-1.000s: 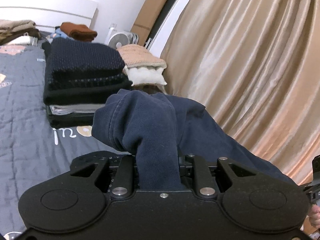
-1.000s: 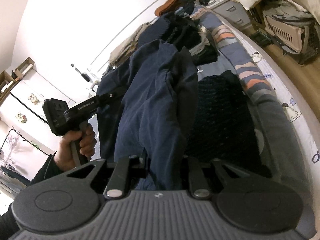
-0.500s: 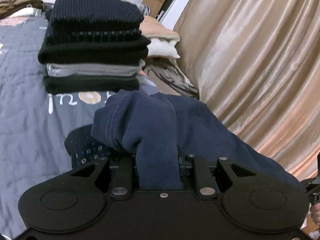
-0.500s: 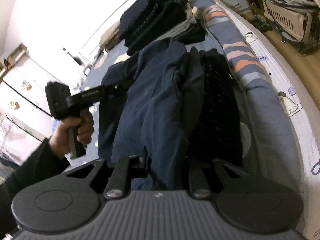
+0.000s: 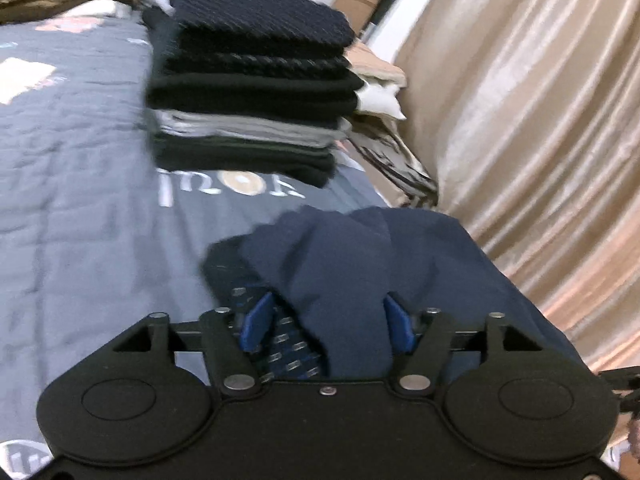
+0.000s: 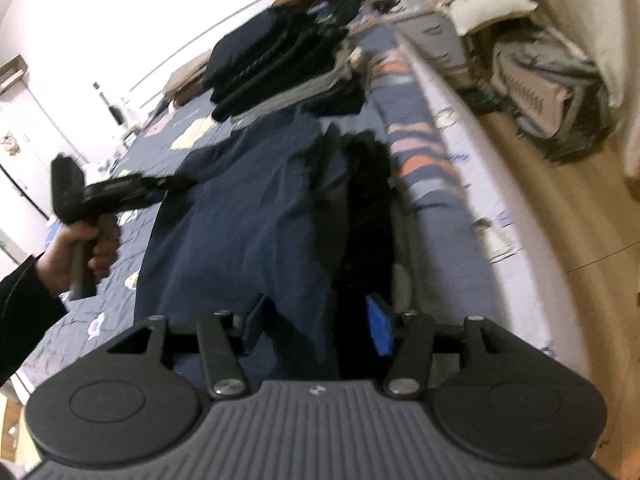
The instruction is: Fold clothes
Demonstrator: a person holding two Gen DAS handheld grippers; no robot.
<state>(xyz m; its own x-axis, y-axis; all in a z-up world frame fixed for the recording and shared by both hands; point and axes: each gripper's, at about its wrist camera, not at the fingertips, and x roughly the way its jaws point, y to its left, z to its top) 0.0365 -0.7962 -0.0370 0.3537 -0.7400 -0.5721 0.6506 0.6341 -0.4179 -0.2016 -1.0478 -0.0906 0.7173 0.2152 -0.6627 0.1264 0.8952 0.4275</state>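
Left wrist view: left gripper (image 5: 326, 320) has its blue pads spread apart, navy garment (image 5: 360, 264) lying loose between them on the grey bedspread (image 5: 80, 208); right gripper (image 6: 318, 324) also stands apart around it, near the folded stack (image 6: 280, 68)

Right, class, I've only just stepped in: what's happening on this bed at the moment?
A person is folding a navy garment on the bed, a handheld gripper in each hand. The left gripper and right gripper both stand open, the cloth lying loose between their fingers. A stack of folded clothes sits beyond.
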